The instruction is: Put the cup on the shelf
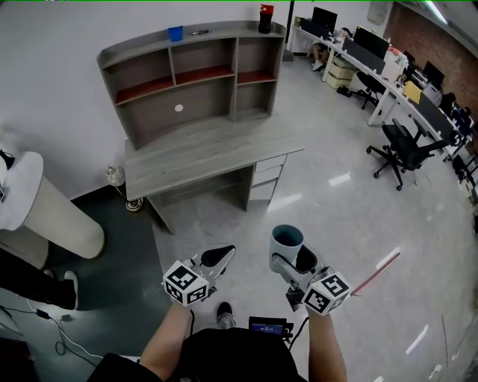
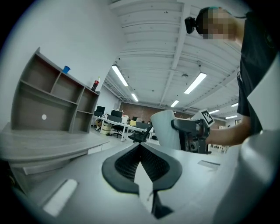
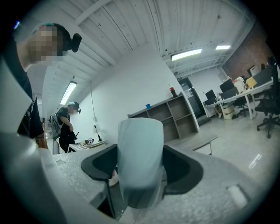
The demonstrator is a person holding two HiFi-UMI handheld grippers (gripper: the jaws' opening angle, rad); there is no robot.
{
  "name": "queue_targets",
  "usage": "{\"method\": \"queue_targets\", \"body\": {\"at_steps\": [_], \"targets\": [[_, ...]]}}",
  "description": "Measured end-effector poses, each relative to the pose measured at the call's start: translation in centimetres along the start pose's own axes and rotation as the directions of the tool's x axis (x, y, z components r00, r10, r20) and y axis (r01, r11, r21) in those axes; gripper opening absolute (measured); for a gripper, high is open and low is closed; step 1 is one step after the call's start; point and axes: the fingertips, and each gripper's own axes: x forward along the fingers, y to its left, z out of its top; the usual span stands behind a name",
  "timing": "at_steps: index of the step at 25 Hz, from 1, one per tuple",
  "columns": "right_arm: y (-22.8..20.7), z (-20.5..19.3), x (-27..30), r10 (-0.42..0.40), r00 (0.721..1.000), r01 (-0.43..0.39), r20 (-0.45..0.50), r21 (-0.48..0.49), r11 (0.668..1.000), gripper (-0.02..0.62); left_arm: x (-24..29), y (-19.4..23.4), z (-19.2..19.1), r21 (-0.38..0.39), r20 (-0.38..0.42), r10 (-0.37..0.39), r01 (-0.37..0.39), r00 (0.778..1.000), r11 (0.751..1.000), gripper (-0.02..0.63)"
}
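A pale blue-grey cup [image 1: 286, 245] stands upright between the jaws of my right gripper [image 1: 293, 261], which is shut on it; the same cup [image 3: 140, 162] fills the middle of the right gripper view and shows as the cup [image 2: 168, 130] in the left gripper view. My left gripper [image 1: 218, 257] is held beside it, shut with nothing in its jaws [image 2: 141, 164]. The grey wooden shelf [image 1: 196, 78] stands on a desk [image 1: 202, 153] well ahead, against the white wall. A small blue cup [image 1: 175, 33] and a dark bottle with a red top [image 1: 265, 18] stand on the shelf's top board.
Office chairs [image 1: 403, 149] and long white desks with monitors [image 1: 381, 56] line the right side. A white cylinder-shaped object [image 1: 45, 209] lies at the left. Cables [image 1: 45, 321] run on the floor at lower left. Another person [image 3: 68, 124] stands at a table behind.
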Motion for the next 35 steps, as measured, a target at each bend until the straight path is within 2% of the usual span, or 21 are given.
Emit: {"method": "queue_targets", "body": {"at_steps": [2,4,9,14,20,28,35], "targets": [[-0.2,0.2,1.3,-0.008,1.0,0.008,0.001,0.004,1.0,0.325,0.4,0.7,-0.4,0.08,-0.056,-0.018,0.022,0.998,0.997,0.0],[-0.5,0.5,2.5,-0.019,1.0,0.019,0.004,0.007,1.0,0.325,1.1,1.2,-0.2,0.108,-0.076,-0.053,0.061,0.996,0.992,0.002],[-1.3,0.4,4.6,-0.043,0.999,0.043,0.002,0.014,0.999,0.325,2.5,2.2,-0.1,0.083,-0.072,-0.116,0.121,0.991,0.989,0.0],[-2.9,0.3,5.5,-0.064,0.998,0.064,-0.009,0.025,0.998,0.325,3.8,3.5,-0.5,0.042,-0.075,-0.135,0.138,0.988,0.99,0.002],[-6.1,0.2,7.6,-0.063,0.998,0.063,-0.009,0.048,0.997,0.325,6.0,7.0,-0.5,-0.007,-0.057,-0.1,0.099,0.993,0.995,0.001],[-12.0,2.7,12.3,-0.006,1.0,0.006,-0.002,0.055,0.998,0.325,11.3,12.1,1.2,0.01,-0.062,-0.039,0.039,0.997,0.999,0.002],[-17.9,5.4,15.3,0.034,0.999,-0.034,-0.004,0.053,0.998,0.325,17.1,15.8,3.8,-0.006,-0.026,-0.002,0.002,1.0,1.0,0.002]]}}
